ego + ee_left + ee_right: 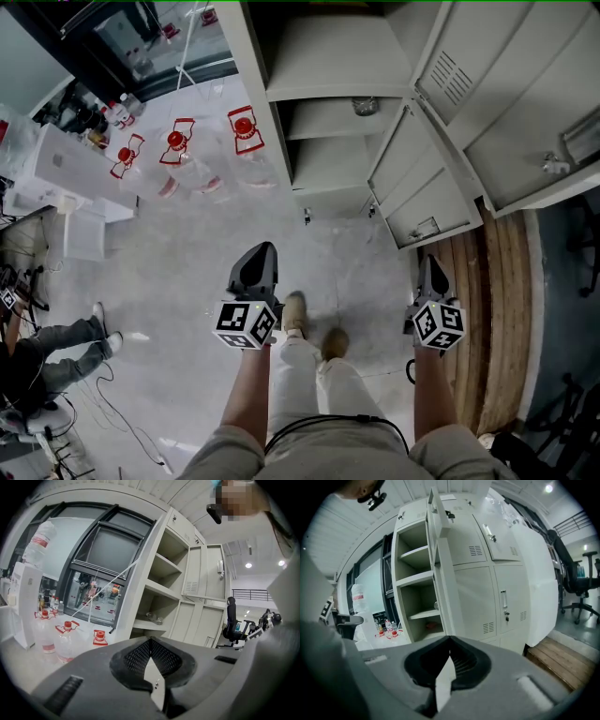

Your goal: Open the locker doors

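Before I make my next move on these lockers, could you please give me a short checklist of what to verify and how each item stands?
1. Empty left gripper: ok, jaws together on nothing.
2. Empty right gripper: ok, jaws together on nothing.
3. Open left locker column: ok, its shelves show.
4. Open door with the handle, farther right: not ok, closed.
5. That door unlocked: cannot tell.
6. Path past the bottles: ok, they stand left of that column.
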